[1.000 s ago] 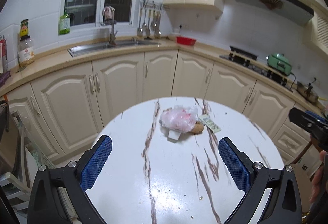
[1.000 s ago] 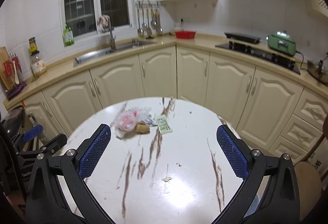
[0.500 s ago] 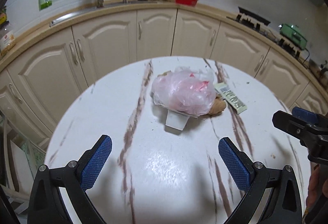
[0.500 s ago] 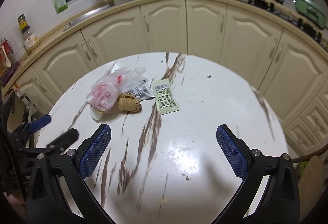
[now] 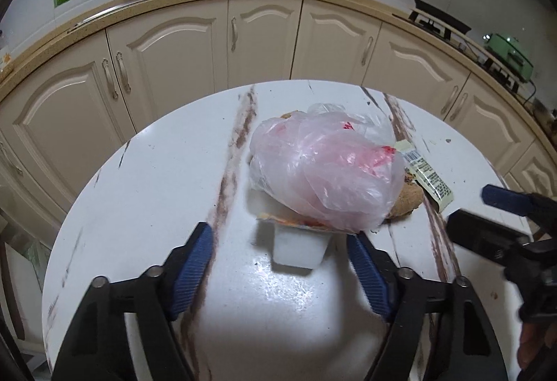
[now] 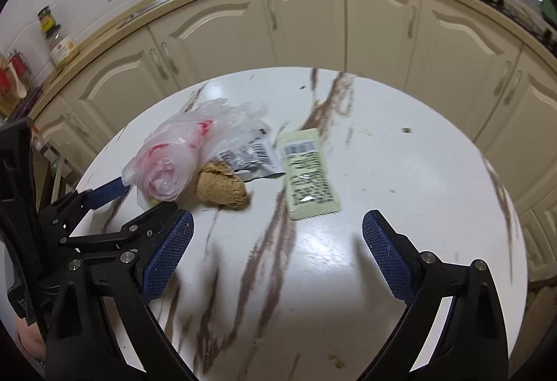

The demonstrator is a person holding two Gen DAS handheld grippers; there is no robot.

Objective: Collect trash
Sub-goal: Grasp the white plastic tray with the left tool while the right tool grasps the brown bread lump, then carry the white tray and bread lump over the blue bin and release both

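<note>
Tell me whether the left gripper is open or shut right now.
Open. The left gripper has its blue pads spread either side of the white cup under the plastic bag, gripping nothing.

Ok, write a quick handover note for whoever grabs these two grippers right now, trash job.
Left gripper: open, empty, jaws either side of the small white cup under the plastic bag.
Right gripper: open, empty, over the table, short of the green wrapper.
Brown lump and black-and-white wrapper lie between bag and green wrapper.
Done: nothing collected yet.
Left: pick up everything; no bin in view.
</note>
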